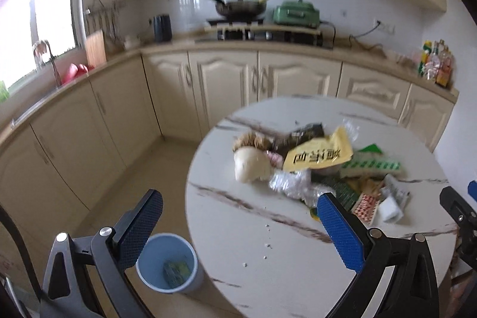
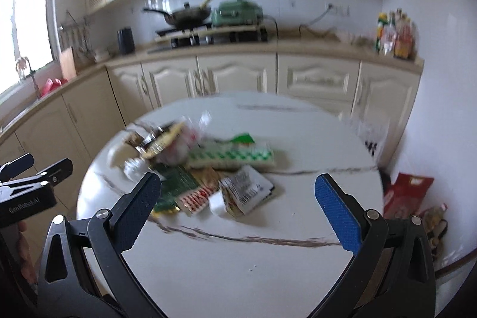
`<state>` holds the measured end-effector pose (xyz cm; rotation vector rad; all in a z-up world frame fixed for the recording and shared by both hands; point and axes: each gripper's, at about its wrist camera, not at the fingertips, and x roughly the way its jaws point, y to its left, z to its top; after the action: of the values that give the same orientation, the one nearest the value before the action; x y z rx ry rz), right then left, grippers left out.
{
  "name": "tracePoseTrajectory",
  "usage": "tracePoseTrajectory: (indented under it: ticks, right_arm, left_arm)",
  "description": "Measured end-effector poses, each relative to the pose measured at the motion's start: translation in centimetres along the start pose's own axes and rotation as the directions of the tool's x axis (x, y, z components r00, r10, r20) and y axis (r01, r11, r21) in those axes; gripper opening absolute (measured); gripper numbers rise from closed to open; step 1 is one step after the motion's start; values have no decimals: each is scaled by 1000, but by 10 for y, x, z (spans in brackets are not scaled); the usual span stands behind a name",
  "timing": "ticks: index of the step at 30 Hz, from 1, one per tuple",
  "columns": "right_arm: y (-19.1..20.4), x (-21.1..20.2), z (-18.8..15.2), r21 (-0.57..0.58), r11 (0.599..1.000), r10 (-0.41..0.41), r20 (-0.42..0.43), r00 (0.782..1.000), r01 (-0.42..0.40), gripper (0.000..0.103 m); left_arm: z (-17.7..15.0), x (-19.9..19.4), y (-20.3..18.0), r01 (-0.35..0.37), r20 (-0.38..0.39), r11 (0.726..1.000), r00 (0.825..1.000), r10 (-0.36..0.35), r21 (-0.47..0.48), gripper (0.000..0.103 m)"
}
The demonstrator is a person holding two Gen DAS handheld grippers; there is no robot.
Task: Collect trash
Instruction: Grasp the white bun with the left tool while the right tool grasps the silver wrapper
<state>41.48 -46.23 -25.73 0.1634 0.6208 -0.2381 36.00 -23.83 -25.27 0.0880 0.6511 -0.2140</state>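
A heap of trash lies on the round marble table (image 1: 238,228): a yellow packet (image 1: 317,154), a pale bun-like lump (image 1: 250,164), crumpled clear plastic (image 1: 287,182), a green-and-white box (image 1: 369,163) and small wrappers. The same heap shows blurred in the right wrist view, with the green-and-white box (image 2: 231,157) and a silver wrapper (image 2: 246,191). A blue bin (image 1: 167,263) stands on the floor left of the table with a green wrapper inside. My left gripper (image 1: 238,213) is open above the table's left edge. My right gripper (image 2: 237,198) is open, nothing between its fingers, just short of the heap.
Cream kitchen cabinets (image 1: 223,79) run along the back and left, with a wok (image 1: 238,6) and green appliance (image 1: 296,12) on the counter. Bottles (image 2: 395,35) stand at the counter's right end. Red bags (image 2: 408,192) lie on the floor right of the table.
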Motion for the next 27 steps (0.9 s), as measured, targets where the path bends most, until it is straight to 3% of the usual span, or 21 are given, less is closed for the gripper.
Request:
tracePoseTrajectory:
  ticks: [3,11,19,21,24,25,27]
  right_arm:
    - [-8,23,-4,10,1000,-11,-47,999,12,103]
    - [-20,61,-8,24,1000,-17,-116,993,20,103]
    - [-13,94,-2,15,999,-36,-154,987,39,103]
    - [-15,99,-2,17,999,-43,-165,985,47,103]
    - [-22,105,-3,24,997,-64,-181,981,70,103]
    - [-26,106,-3,29,997,-69,-187,980,76,103]
    - [-31,108,-3,39,996,-73,-192,979,82,103]
  left_arm:
    - [23,25,-4,20,-24,1000,1000,-20,6,102]
    - [47,101,27,-25,-67,999,998,23,-30,102]
    - [63,185,19,15,-159,999,987,-10,28,102]
    - [66,198,20,16,-171,1000,985,-12,23,97]
    - [68,207,25,126,-191,992,973,-129,-27,67]
    - [68,211,26,153,-199,987,967,-158,-40,53]
    - [66,214,28,173,-197,984,964,-179,-44,48]
